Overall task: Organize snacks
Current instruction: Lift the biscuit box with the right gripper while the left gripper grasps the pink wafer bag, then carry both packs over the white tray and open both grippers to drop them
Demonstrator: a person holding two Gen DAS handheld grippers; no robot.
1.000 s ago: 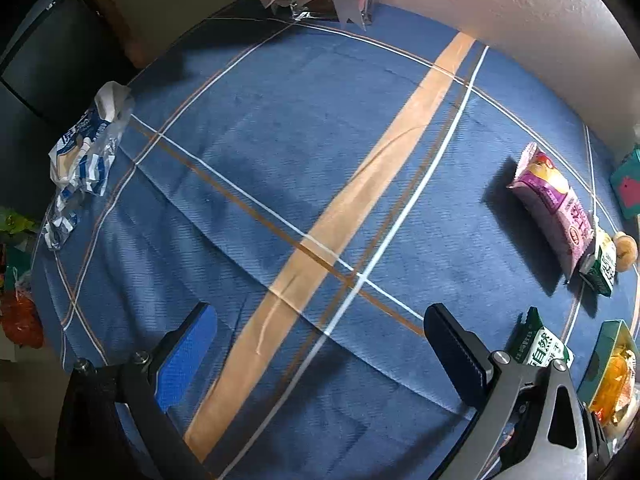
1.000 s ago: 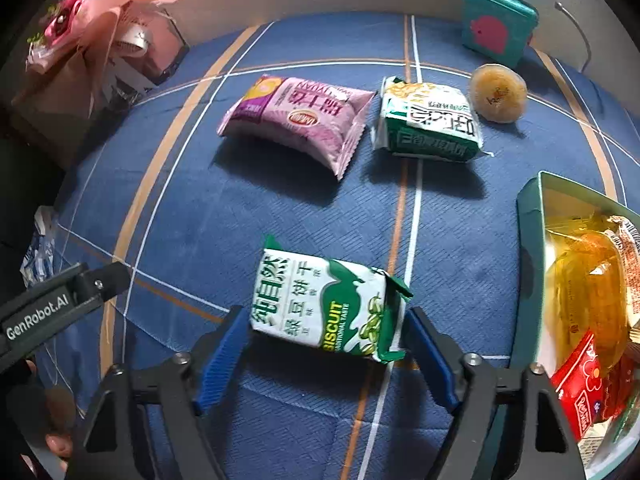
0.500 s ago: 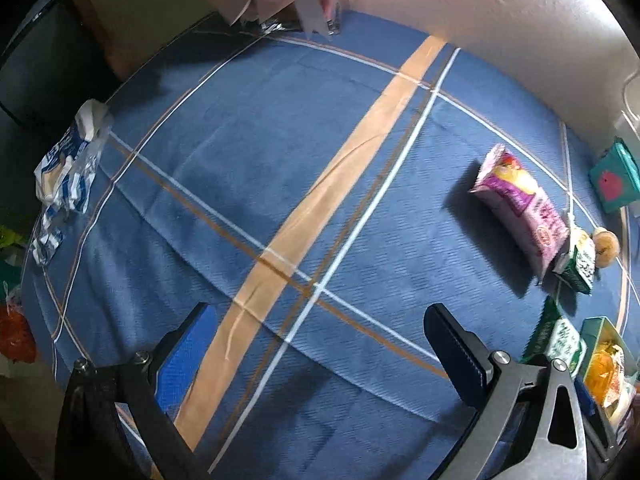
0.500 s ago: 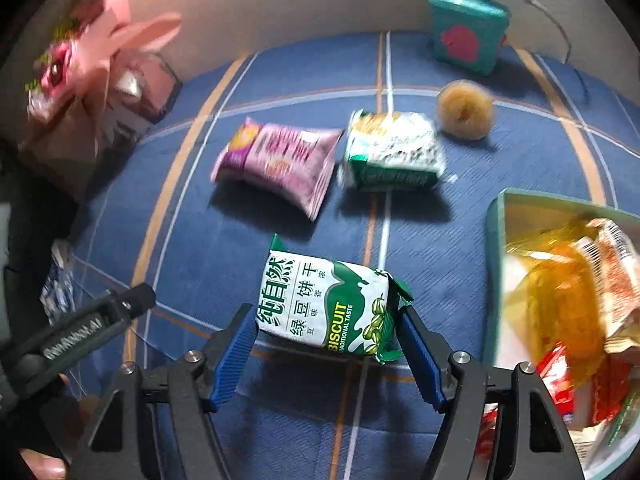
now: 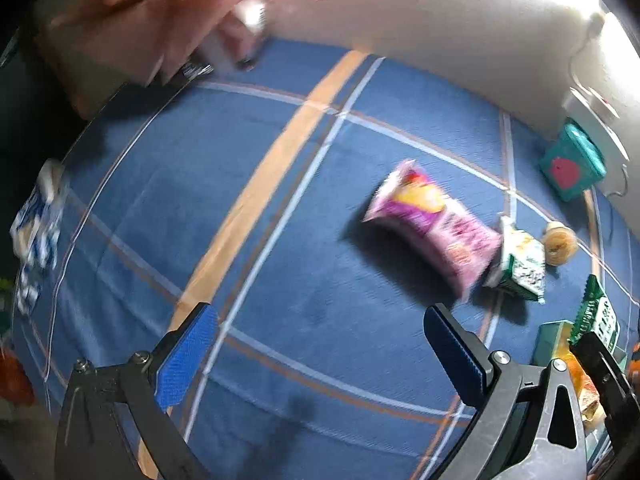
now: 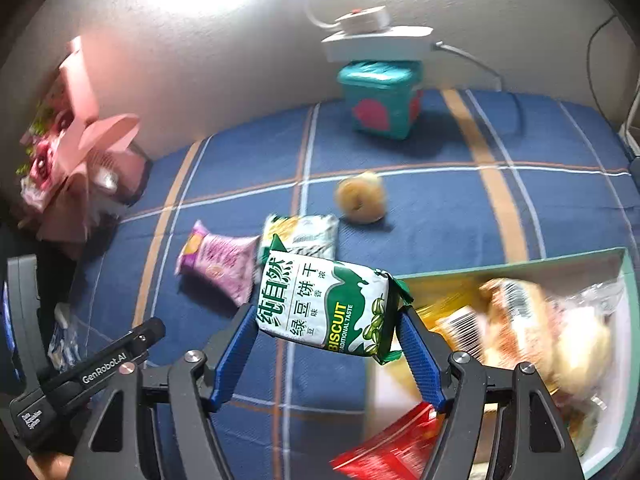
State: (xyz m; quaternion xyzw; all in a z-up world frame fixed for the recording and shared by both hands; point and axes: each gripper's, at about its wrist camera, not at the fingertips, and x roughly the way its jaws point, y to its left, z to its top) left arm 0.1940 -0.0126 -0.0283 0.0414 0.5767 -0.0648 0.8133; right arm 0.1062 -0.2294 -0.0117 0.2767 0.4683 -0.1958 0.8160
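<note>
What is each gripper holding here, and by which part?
The right gripper clamps the green-and-white biscuit pack across its two short ends. The left gripper is open and holds nothing.

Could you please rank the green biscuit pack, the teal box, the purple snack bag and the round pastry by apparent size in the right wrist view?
1. green biscuit pack, though nearest the camera
2. teal box
3. purple snack bag
4. round pastry
</note>
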